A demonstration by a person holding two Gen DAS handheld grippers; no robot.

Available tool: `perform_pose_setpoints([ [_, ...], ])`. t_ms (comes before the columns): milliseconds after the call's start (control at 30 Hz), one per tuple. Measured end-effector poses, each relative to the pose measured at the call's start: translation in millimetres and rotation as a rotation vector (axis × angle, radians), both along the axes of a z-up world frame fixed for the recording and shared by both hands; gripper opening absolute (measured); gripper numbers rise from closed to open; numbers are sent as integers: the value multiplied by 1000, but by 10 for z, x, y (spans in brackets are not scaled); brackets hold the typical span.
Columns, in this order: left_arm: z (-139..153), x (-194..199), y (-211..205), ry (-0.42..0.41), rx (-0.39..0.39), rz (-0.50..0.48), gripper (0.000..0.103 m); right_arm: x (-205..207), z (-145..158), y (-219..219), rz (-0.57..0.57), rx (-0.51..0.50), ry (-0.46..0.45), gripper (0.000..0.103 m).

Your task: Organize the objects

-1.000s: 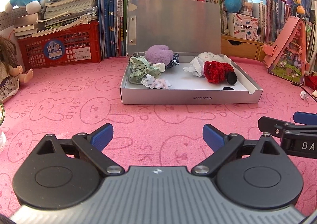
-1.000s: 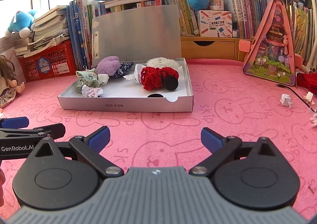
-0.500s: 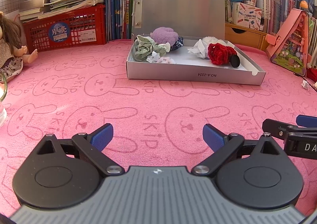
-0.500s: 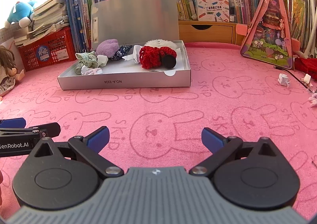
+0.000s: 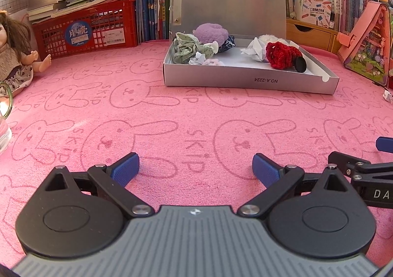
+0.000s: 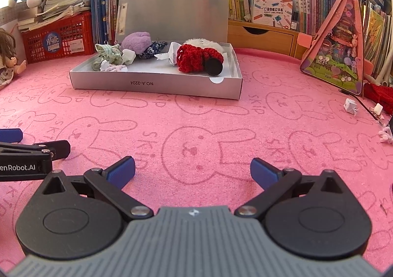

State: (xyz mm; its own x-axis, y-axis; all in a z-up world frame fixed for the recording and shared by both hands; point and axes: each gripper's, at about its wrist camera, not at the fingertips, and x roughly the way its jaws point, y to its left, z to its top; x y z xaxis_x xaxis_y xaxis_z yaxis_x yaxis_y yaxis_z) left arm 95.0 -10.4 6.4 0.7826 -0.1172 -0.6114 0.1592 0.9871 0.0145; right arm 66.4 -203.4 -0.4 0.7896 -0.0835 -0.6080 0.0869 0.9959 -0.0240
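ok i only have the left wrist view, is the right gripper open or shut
Observer: Open. The right gripper has its jaws wide apart, with nothing between them.
Operator: anything loose far right of it
Observer: Yes, a white frilly piece lies on the pink mat at the right wrist view's right edge.
Operator: anything else there
Observer: A small white bit lies beside a thin dark cable.

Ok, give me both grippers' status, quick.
Left gripper: open, holding nothing, above the pink mat.
Right gripper: open, holding nothing, above the same mat.
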Motion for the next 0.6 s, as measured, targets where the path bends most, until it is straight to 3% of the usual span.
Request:
perform_pose_setpoints([
  [600, -14, 2, -1, -3, -5, 8, 103, 4, -30, -33, -8, 30, 0, 103],
])
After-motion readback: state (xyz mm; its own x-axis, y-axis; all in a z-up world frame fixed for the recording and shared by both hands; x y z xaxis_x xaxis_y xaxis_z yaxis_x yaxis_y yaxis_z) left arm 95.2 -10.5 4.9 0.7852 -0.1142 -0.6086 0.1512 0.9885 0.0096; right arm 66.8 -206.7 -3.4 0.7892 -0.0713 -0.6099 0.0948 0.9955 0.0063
